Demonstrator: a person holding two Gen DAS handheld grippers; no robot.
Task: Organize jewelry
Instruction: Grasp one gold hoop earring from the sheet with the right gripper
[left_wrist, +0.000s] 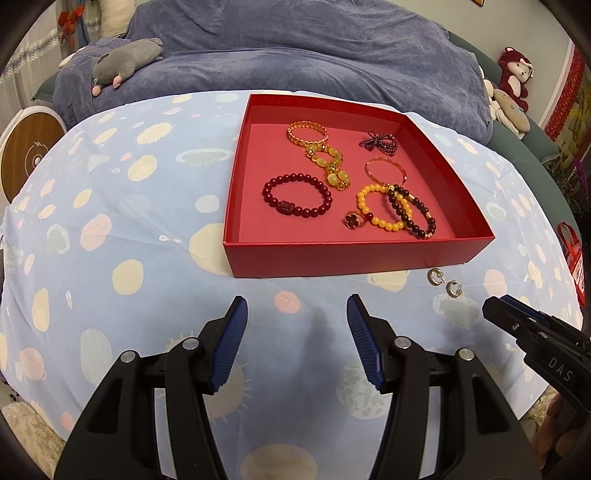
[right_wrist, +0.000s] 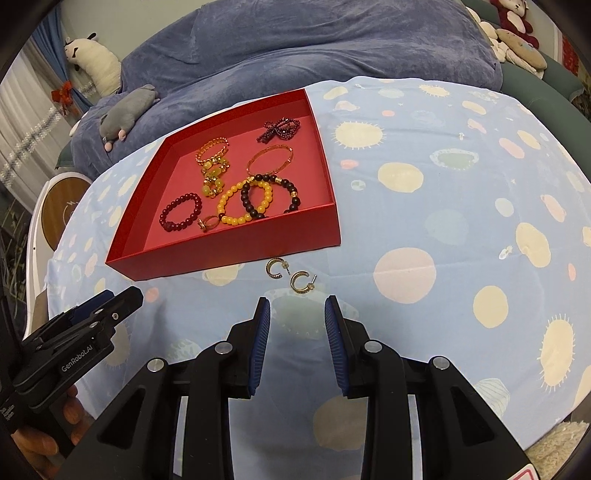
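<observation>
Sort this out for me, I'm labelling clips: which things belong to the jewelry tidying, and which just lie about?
Job: two hoop earrings on the cloth, red box, bracelets inside.
Lying about: grey plush, red plush, blue blanket.

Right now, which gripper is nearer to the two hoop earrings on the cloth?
Right. The right gripper sits open just short of the hoop earrings, lined up with them. The left gripper hangs open off to their left, facing the red box.

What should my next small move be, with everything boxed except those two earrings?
Probably ease the open right gripper forward and down over the nearer hoop earring. Both earrings lie on the cloth outside the red box, the other earring beside it; the left gripper is open but farther off.
</observation>
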